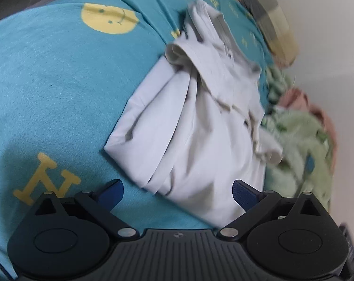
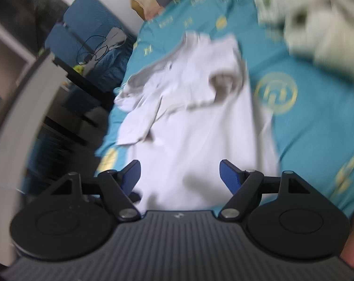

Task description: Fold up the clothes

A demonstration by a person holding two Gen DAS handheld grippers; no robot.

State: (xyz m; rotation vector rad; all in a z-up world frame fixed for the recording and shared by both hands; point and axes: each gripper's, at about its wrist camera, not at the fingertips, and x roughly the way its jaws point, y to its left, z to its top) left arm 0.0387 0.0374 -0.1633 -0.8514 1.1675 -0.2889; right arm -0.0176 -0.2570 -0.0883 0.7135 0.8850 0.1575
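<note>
A white shirt [image 1: 195, 126] lies partly folded and rumpled on a teal bedsheet [image 1: 55, 89] with yellow prints. Its collar and a sleeve bunch at the far end. My left gripper [image 1: 178, 193] is open and empty, just above the shirt's near edge. In the right wrist view the same white shirt [image 2: 191, 121] lies on the teal sheet [image 2: 317, 126], blurred. My right gripper [image 2: 179, 175] is open and empty, hovering over the shirt's near hem.
A green fuzzy blanket [image 1: 299, 140] and a plaid pillow [image 1: 270, 16] lie beside the shirt near a white wall. A pale crumpled pile [image 2: 317, 23] sits far right. A blue chair [image 2: 88, 37] with cables and dark furniture stand off the bed's left edge.
</note>
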